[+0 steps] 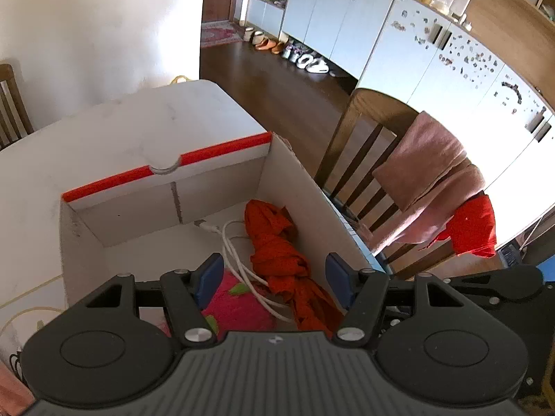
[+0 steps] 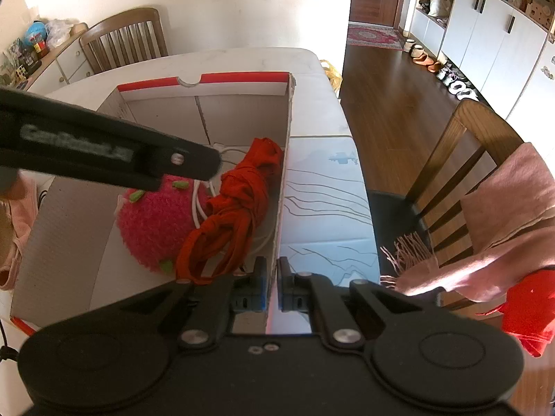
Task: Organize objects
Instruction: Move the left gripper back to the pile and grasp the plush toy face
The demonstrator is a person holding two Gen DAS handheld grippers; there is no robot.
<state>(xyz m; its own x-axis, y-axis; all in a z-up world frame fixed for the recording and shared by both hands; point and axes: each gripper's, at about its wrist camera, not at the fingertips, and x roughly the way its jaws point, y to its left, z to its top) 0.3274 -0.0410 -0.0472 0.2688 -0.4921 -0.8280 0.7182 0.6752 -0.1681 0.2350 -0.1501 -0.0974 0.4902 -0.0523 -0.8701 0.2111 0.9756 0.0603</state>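
We see strong daylight in both views: the wall (image 1: 86, 34) is blown out to white, and glare washes the cupboard doors (image 1: 468, 104). Fisheye bending curves the edges, bowing the cupboards. In the right wrist view the left tongs (image 2: 104, 152) cross close and blurred, their lettering unreadable

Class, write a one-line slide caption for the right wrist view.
Right gripper clamps the cardboard box wall; inside lie a red cloth, pink plush and white cable.

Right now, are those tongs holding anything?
The right tongs pinch the box's side wall at its top edge. The left tongs are open, holding nothing.
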